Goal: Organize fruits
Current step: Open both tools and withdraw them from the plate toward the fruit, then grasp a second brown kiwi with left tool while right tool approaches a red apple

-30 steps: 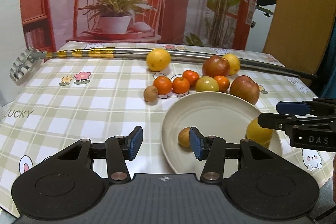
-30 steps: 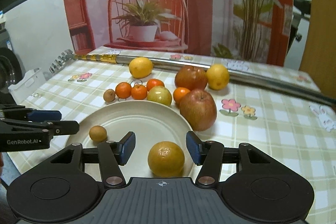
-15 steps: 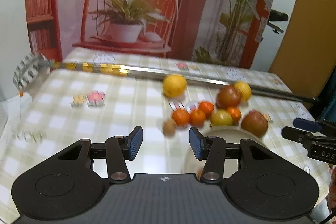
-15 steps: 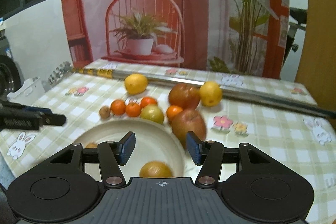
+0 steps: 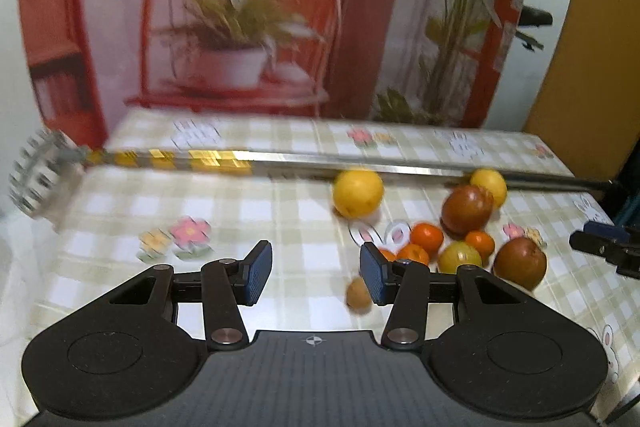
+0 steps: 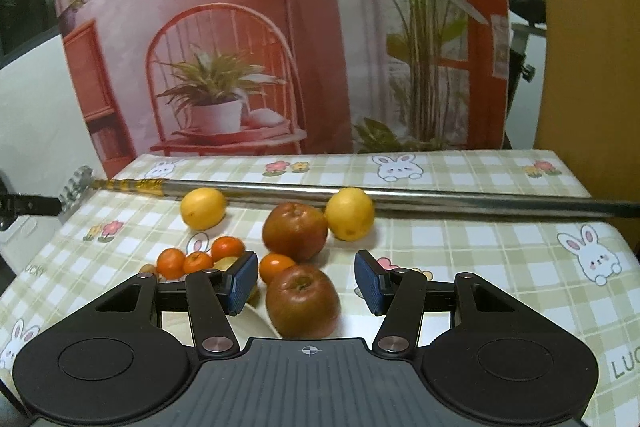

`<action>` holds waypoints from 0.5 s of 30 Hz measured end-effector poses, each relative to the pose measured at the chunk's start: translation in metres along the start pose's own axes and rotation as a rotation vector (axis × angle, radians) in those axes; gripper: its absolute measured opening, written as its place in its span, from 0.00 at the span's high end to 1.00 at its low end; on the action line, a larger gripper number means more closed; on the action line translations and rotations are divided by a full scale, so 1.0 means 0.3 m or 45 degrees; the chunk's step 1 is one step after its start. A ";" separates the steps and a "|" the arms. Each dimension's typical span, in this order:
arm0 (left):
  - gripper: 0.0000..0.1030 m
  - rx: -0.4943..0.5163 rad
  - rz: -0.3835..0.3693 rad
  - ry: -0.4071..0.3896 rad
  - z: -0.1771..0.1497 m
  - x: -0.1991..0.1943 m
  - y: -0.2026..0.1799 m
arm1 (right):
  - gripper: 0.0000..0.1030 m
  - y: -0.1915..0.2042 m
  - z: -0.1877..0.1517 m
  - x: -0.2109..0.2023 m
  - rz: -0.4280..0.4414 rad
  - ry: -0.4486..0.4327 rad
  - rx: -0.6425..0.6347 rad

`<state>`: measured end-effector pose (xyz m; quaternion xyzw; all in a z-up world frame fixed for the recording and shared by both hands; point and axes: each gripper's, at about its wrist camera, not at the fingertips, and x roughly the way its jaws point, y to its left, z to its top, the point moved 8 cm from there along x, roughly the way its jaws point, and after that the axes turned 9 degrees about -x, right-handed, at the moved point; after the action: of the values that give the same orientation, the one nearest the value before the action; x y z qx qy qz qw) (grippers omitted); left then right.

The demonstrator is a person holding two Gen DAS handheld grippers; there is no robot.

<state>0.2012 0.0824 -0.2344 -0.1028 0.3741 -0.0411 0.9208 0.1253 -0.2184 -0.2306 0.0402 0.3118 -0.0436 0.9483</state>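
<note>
Loose fruit lies on the checked tablecloth. In the left wrist view I see a lemon (image 5: 357, 193), a second lemon (image 5: 489, 183), two red apples (image 5: 466, 209) (image 5: 520, 263), several tangerines (image 5: 427, 237), a yellow-green apple (image 5: 459, 258) and a small brown fruit (image 5: 358, 295). My left gripper (image 5: 316, 277) is open and empty, left of the pile. My right gripper (image 6: 306, 283) is open too. A red apple (image 6: 302, 301) on the table shows between its fingers, clear of both pads. Beside it shows a sliver of the white plate (image 6: 256, 315).
A long metal rod (image 6: 400, 197) with a toothed head (image 5: 38, 173) lies across the table behind the fruit. A printed backdrop stands at the table's far edge. Bare cloth lies left of the pile (image 5: 180, 211) and right of it (image 6: 500, 247).
Both grippers have drawn back and risen from the plate. The plate and the fruit on it have slid under the gripper bodies. The jaws stand as wide as before.
</note>
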 end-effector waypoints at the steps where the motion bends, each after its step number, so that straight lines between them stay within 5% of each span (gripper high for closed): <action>1: 0.51 -0.006 -0.017 0.028 -0.014 0.028 -0.002 | 0.51 -0.002 -0.002 0.007 -0.002 0.006 0.002; 15: 0.52 0.204 -0.054 0.208 -0.132 0.268 -0.087 | 0.51 -0.030 -0.021 0.065 0.004 0.057 0.064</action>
<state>0.2312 0.0385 -0.3110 -0.0330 0.4413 -0.0986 0.8913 0.1361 -0.2279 -0.2478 0.0655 0.3318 -0.0489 0.9398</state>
